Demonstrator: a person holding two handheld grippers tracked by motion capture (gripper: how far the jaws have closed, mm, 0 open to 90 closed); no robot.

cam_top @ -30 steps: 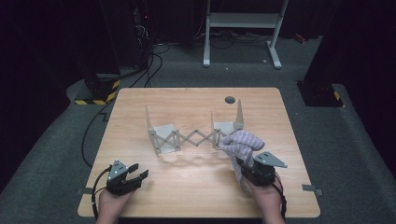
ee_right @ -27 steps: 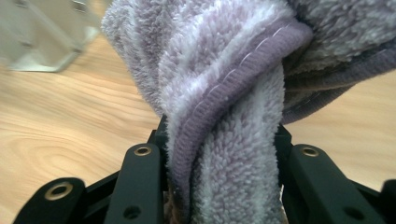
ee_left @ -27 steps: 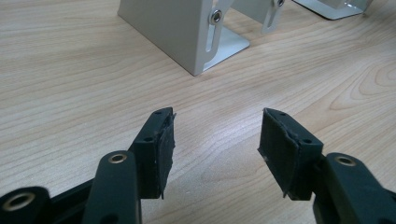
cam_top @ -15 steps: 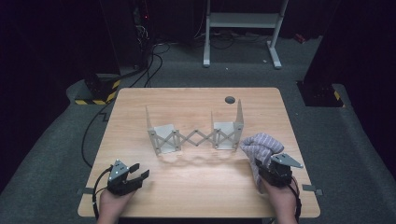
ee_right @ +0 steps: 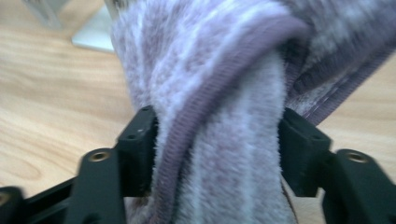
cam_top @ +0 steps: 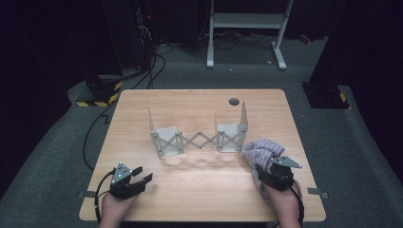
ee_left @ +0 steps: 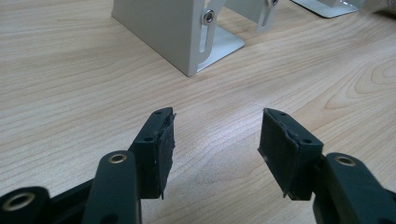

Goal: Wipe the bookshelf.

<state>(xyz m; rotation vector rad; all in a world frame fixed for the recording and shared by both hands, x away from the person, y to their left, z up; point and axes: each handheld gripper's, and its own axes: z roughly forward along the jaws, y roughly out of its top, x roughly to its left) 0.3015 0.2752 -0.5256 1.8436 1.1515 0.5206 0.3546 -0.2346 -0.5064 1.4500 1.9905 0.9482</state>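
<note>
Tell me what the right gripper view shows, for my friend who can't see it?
A fluffy purple-and-white cloth bunches between the two black jaws of the right gripper, which have just been opening. Under it lies a light wooden table, and a corner of a pale metal rack peeks in at the top left.

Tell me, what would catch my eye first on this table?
Probably the fluffy purple-and-white towel, bunched near the table's right edge between the right gripper's jaws, which have just been opening. Next, the pale metal scissor-lattice rack stretched across the middle. The left gripper rests open and empty at the near left.
</note>
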